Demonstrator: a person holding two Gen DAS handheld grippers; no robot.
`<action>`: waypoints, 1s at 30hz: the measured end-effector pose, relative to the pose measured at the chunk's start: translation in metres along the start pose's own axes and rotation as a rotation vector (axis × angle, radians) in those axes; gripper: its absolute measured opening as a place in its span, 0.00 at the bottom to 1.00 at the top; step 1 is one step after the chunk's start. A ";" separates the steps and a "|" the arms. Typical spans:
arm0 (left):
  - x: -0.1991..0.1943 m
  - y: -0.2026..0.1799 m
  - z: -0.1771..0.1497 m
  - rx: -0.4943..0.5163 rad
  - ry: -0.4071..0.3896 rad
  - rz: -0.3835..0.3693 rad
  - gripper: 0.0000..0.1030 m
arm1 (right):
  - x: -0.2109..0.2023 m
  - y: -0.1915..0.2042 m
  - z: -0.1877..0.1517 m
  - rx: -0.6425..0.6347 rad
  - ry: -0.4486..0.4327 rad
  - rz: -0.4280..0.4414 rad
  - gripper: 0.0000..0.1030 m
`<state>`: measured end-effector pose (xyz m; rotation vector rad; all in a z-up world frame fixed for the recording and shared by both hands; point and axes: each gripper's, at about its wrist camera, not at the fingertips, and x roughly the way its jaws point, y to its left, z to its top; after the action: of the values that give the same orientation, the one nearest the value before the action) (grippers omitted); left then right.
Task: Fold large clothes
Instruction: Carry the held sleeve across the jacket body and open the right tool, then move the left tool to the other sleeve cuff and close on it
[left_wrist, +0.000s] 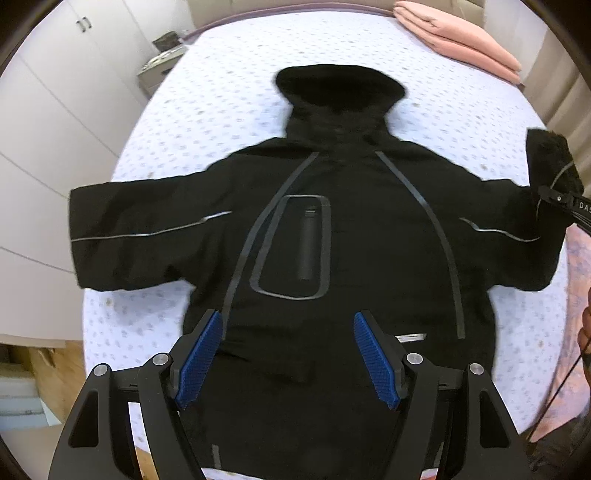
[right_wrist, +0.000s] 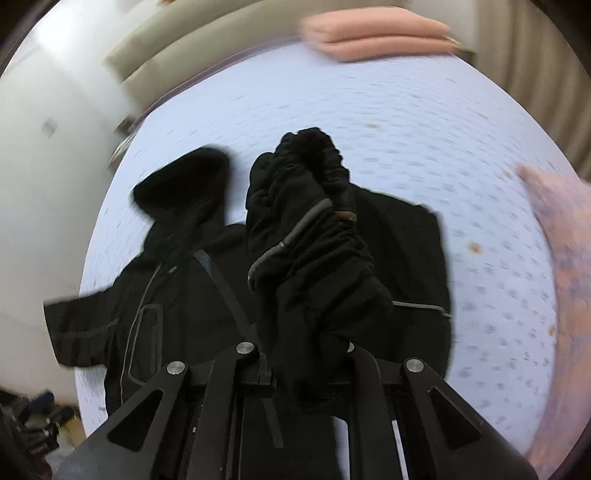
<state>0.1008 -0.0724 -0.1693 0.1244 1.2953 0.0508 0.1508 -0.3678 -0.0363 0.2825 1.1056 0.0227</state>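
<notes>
A black hooded jacket (left_wrist: 332, 229) lies spread flat on a bed (left_wrist: 229, 110) covered in a pale dotted sheet, hood toward the far end and 1 sleeve stretched out to the left. The other sleeve's cuff (right_wrist: 314, 236) is lifted off the sheet, bunched and clamped in the right gripper (right_wrist: 306, 354), whose fingers are closed on the cloth. The left gripper (left_wrist: 288, 350) hovers above the jacket's lower body with its blue pads (left_wrist: 201, 354) wide apart, holding nothing.

The step in hand appears to be the first sleeve fold: the raised cuff looks ready to be carried inward across the jacket's chest and laid flat. That move would call for keeping the sleeve from twisting, and the free left gripper could pin the body so the jacket does not drag across the sheet.

Folded pink bedding (left_wrist: 458, 37) sits at the bed's far corner, well apart from the jacket, and a patterned pink cushion (right_wrist: 561, 258) lies along the right side. The right gripper's pads are buried in fabric, the jacket's hem runs out of frame behind the left gripper, and the right wrist view is blurred.
</notes>
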 end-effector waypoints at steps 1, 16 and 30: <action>0.005 0.014 -0.001 -0.009 0.004 0.011 0.72 | 0.005 0.020 -0.005 -0.033 0.007 -0.001 0.14; 0.037 0.125 -0.018 -0.043 0.035 0.010 0.72 | 0.188 0.251 -0.081 -0.306 0.258 -0.033 0.14; 0.081 0.154 -0.005 -0.038 0.059 -0.047 0.72 | 0.193 0.278 -0.098 -0.350 0.282 0.052 0.66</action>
<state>0.1229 0.0898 -0.2294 0.0607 1.3552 0.0390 0.1855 -0.0485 -0.1803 -0.0079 1.3493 0.3075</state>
